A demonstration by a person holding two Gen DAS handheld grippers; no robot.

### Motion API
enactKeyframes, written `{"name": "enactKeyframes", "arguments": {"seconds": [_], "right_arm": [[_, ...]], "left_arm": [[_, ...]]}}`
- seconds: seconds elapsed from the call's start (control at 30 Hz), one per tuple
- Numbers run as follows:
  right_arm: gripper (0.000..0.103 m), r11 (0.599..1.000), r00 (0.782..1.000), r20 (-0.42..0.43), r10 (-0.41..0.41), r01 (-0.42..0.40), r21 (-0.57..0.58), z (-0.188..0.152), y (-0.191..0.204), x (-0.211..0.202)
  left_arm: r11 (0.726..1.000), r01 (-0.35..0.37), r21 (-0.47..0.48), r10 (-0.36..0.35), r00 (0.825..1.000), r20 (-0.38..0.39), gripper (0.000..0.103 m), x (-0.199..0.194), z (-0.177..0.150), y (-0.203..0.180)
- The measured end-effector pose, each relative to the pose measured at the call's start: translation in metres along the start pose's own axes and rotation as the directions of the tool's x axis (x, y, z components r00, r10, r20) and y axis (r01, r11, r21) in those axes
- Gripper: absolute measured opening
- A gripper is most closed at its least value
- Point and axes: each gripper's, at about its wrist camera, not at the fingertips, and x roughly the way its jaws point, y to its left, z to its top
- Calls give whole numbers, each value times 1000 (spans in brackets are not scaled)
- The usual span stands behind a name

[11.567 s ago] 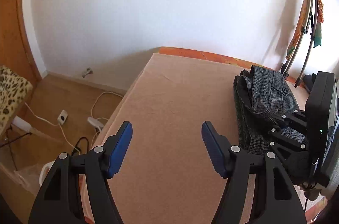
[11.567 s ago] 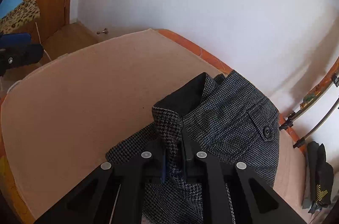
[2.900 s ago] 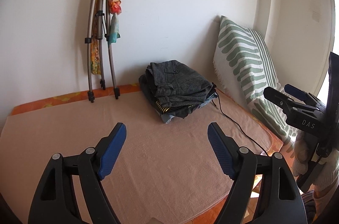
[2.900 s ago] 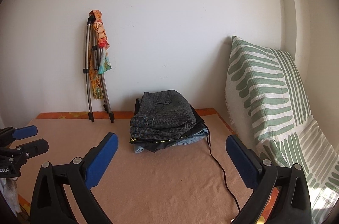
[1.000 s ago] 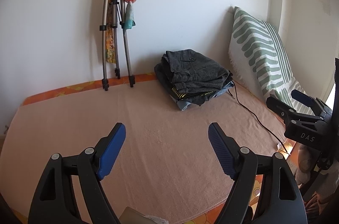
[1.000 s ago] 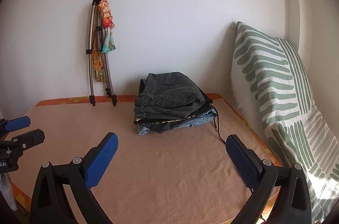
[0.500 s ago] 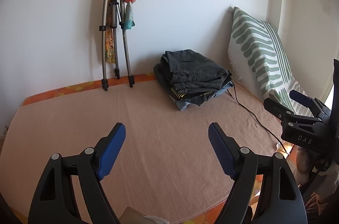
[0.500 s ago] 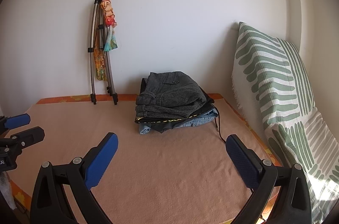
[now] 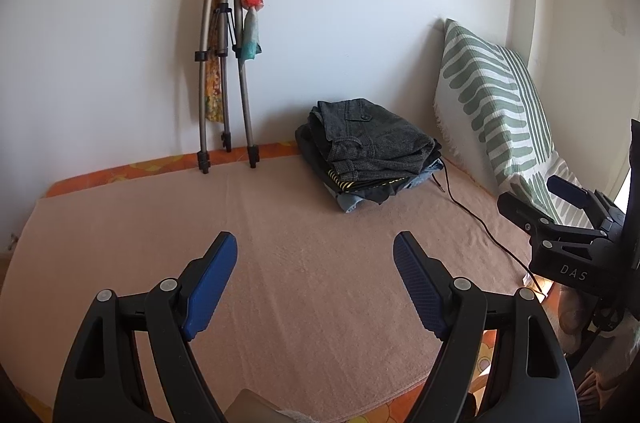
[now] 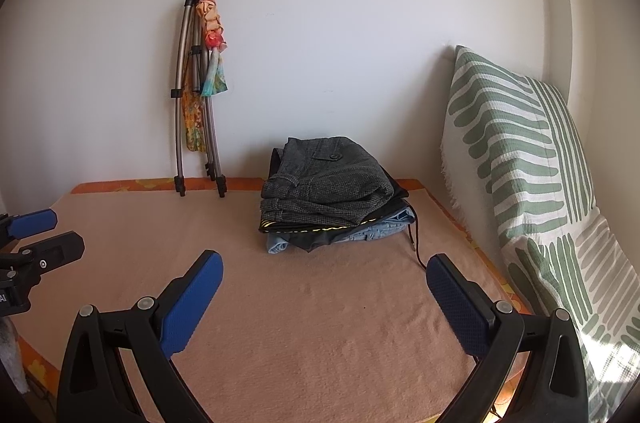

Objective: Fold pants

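- A salmon-pink blanket (image 10: pixel 312 327) covers the bed.
- A folded grey metal frame with a colourful cloth wound on it (image 10: pixel 196 95) leans on the far white wall (image 10: pixel 360 3).
- A green-and-white striped pillow (image 10: pixel 520 159) stands upright at right.
- A thin black cable (image 9: pixel 476 219) trails across the blanket.

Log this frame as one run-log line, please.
left gripper: open, empty | right gripper: open, empty | grey pants: folded, atop clothes stack by wall | bed cover: bare in front

Left gripper (image 9: pixel 315 283) and right gripper (image 10: pixel 324 297): both held level, fingers spread wide, gripping nothing.
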Motion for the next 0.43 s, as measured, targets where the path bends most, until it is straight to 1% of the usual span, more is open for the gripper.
{"name": "enactKeyframes", "arguments": {"seconds": [0.2, 0.43], "right_arm": [[103, 1000, 1000, 1, 3, -3, -7, 0, 3, -1], [103, 1000, 1000, -2, 4, -5, -7, 0, 3, -1]], "left_arm": [[1000, -17, 16, 16, 1000, 25, 81, -2, -1, -2], [1000, -23, 18, 23, 1000, 18, 81, -1, -1, -2]]}}
